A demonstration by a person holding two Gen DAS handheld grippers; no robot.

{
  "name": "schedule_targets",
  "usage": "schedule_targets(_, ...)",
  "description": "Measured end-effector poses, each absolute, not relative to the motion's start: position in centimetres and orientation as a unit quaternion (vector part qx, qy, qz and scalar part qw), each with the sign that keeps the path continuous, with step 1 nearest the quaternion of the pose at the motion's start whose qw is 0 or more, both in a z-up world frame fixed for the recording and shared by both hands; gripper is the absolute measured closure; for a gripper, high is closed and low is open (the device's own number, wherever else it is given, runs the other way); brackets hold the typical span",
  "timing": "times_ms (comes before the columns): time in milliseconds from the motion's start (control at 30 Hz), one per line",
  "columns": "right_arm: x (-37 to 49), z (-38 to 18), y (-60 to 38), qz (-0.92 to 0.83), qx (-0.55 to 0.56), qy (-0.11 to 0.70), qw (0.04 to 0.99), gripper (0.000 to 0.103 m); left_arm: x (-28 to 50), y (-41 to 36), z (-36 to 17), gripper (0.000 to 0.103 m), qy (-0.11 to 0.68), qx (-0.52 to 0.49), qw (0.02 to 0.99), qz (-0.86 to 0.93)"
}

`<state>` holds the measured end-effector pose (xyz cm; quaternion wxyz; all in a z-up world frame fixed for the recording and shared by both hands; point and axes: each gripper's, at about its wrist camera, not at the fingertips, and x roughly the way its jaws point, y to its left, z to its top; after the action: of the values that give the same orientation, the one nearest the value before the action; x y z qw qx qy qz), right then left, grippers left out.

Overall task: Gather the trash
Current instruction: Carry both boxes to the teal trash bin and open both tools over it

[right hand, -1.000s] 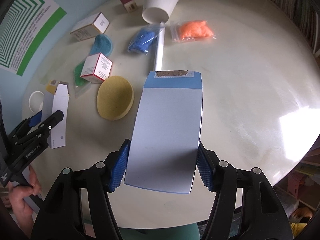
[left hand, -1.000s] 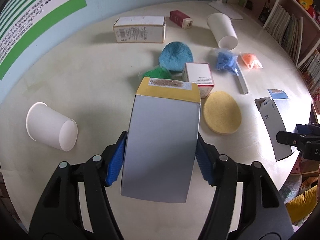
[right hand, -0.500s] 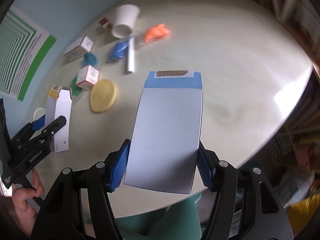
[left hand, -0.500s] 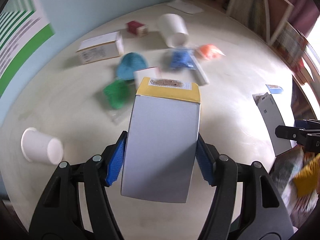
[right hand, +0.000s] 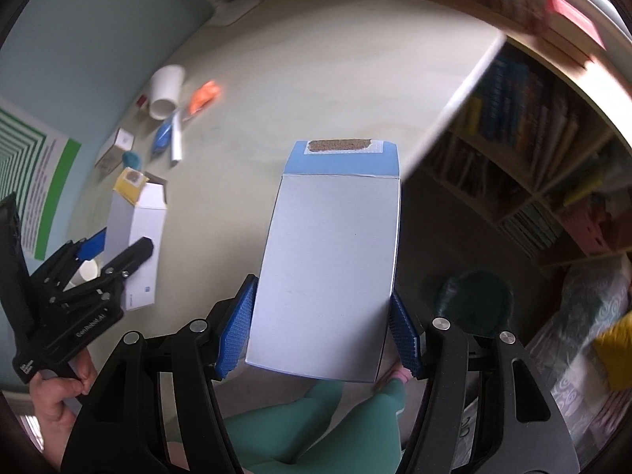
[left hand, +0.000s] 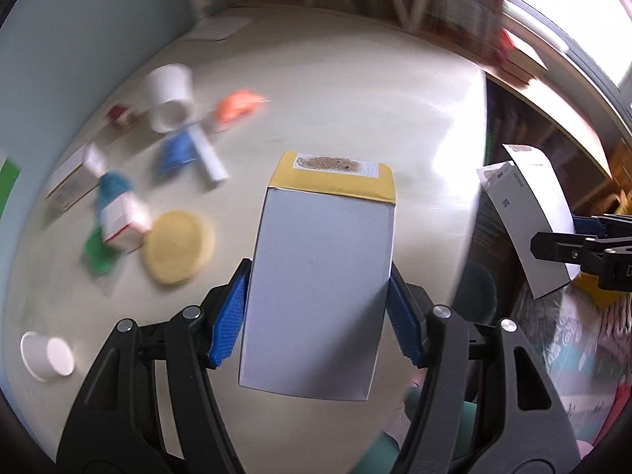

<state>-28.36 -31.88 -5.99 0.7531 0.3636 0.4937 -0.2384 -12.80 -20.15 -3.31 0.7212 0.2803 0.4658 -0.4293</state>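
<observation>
Both cartons are already picked up, so this looks like the carry-to-the-bin step. The yellow-flapped carton (left hand: 322,276) sits clamped between the blue pads of the left gripper (left hand: 318,308), jaws closed snug on its sides, held up over the near edge of the surface (left hand: 355,91). The blue-flapped carton (right hand: 330,260) is pinched the same way in the right gripper (right hand: 322,320), out past the surface edge.

Next move, I'd guess: get each carton over the dark green bin (right hand: 472,300) on the floor and open the jaws, one at a time so nothing bounces out.

The right wrist view shows the bin and the person's green leggings (right hand: 300,426). The left view is better for the leftovers: white paper cup (left hand: 47,355), yellow sponge disc (left hand: 179,245), orange packet (left hand: 237,104).
</observation>
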Motion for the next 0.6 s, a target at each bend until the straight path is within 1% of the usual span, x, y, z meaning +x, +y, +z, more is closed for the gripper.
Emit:
schedule_targets(267,-39.3,-7.4,-35.8,-0.281,0.401,0.484,0.726,0.04,-22.0,-27.3,-4.4,0.042,0.456,0.323,0.677,-0.479)
schedule_targets(600,-52.8,-11.6,-38.8,-0.331,0.467,0.471,0.671,0.04,-34.1,-34.4,-7.6,0.042,0.455,0.38,0.598,-0.539)
